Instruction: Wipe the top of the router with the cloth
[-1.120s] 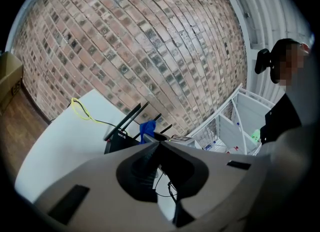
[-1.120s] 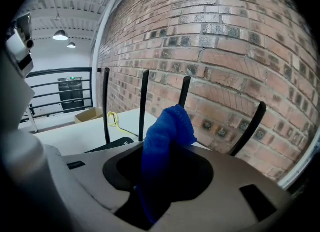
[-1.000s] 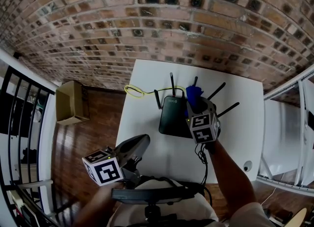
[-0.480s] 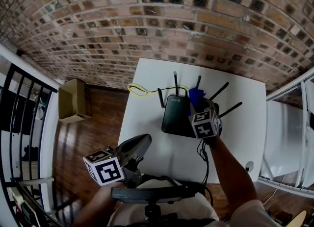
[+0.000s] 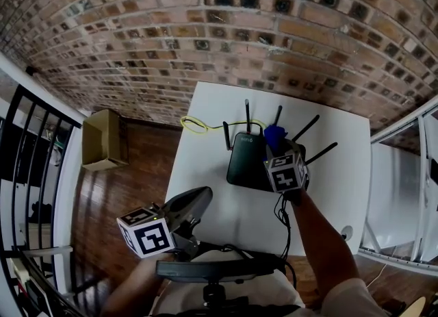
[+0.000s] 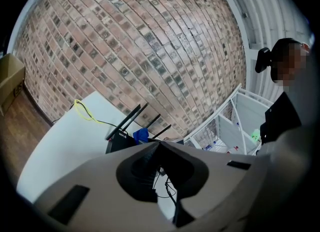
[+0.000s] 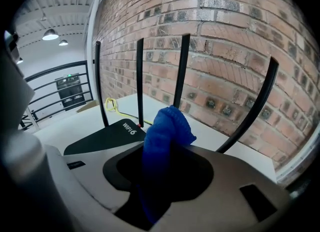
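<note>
Since a second ago the right tool (image 5: 279, 150) has edged slightly toward the antennas (image 5: 247, 112); the left tool (image 5: 198, 199) has stayed put. In the head view, the cloth (image 5: 274, 135) sits over the back right part of the router (image 5: 245, 161), which lies on the tabletop (image 5: 205, 172) near the wall. The right forearm reaches forward over the near edge, while the left hand hangs low by the body, off the tabletop. The left gripper view shows that tool's jaws together on nothing. The right gripper view shows the jaws pinching the bunched blue cloth, which pokes up among the antennas. A sideways sweep here may snag an antenna or shove the light router and tug its yellow cable (image 5: 194, 127).
</note>
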The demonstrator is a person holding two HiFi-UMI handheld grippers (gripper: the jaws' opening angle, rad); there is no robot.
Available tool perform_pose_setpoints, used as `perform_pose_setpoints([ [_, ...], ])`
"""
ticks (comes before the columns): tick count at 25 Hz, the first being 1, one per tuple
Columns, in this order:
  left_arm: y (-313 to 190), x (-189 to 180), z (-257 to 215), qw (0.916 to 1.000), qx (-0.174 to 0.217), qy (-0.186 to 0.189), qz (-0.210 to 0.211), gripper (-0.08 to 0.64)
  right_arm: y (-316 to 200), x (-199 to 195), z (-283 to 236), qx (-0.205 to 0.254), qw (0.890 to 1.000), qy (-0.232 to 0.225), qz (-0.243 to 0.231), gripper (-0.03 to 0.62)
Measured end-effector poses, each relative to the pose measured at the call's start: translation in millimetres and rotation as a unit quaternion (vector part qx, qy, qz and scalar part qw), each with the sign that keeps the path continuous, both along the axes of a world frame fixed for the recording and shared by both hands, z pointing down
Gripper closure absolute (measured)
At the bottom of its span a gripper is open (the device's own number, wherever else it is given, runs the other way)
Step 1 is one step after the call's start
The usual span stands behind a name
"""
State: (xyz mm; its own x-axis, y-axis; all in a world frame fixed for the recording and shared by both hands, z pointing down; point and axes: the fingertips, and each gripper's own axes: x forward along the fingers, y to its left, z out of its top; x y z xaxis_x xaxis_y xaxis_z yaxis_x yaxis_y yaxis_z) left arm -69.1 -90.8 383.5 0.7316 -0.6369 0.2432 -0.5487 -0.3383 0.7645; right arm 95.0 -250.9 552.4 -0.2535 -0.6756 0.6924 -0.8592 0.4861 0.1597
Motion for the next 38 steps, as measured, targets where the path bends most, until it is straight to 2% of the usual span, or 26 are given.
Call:
perform_pose_setpoints([
  [7, 6.3, 1.9, 0.0, 0.9999, 0.005, 0.005, 0.011, 0.535, 13.1, -27.6, -51.5, 0.053, 0.998, -0.026, -0.032, 0.442],
  [13, 8.9, 4.9, -4.3, 0.9996, 0.015, 0.012, 0.02, 0.535, 13.9, -53.6, -110.7, 0.118, 0.99, -0.044, -0.065, 0.442],
  [19, 10.2, -2.3, -10.9, 0.9995, 0.022, 0.017, 0.016, 0.535, 12.3, -78.6, -147.0, 0.156, 0.982, -0.045, -0.095, 0.442],
  [27, 8.4, -20.1, -7.4, 0.9998, 0.018, 0.008, 0.004, 0.535, -2.1, -100.0, -165.8, 0.19, 0.974, -0.024, -0.123, 0.442],
  [32, 7.2, -27.5, -0.6, 0.9999, 0.01, 0.008, 0.002, 0.535, -11.1, -106.5, -152.3, 0.186, 0.975, -0.012, -0.124, 0.442],
  [38, 1.1, -34.6, 3.9, 0.9999, 0.003, 0.01, -0.002, 0.535, -15.4, -101.6, -99.1, 0.136, 0.983, 0.014, -0.119, 0.442],
])
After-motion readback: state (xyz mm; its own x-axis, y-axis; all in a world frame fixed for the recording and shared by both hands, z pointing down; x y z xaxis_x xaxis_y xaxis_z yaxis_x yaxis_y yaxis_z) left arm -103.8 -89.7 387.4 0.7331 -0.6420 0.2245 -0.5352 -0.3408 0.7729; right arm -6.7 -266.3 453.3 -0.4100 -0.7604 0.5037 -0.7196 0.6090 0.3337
